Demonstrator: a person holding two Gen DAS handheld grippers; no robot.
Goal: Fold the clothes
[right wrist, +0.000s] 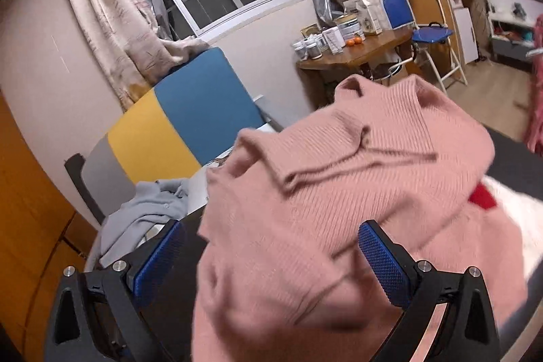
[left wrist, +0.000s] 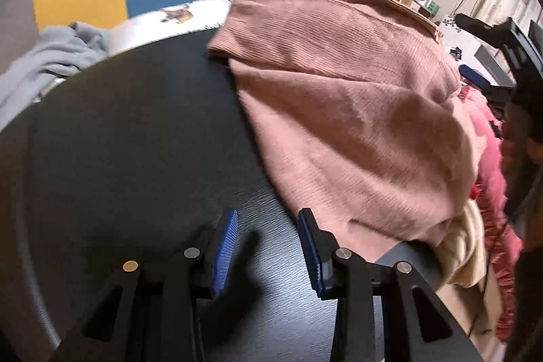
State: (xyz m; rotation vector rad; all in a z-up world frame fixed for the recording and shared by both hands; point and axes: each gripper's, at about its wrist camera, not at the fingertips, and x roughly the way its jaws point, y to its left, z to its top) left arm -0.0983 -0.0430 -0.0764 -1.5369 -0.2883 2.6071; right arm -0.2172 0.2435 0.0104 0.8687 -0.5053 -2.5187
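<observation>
A pink ribbed knit sweater (left wrist: 353, 111) lies bunched on the right part of a round black table (left wrist: 135, 141). My left gripper (left wrist: 268, 216) is open and empty, low over the bare table just left of the sweater's lower hem. In the right wrist view the same sweater (right wrist: 339, 192) fills the middle, partly folded over itself with its collar up top. My right gripper (right wrist: 275, 238) is open wide, its blue pads (right wrist: 380, 256) on either side of the sweater's near edge, not closed on it.
A grey garment (left wrist: 44, 53) lies at the table's far left edge, also in the right wrist view (right wrist: 142, 212). Cream and bright pink clothes (left wrist: 488, 178) are piled to the right of the sweater. A yellow and blue chair back (right wrist: 176, 128) stands behind the table.
</observation>
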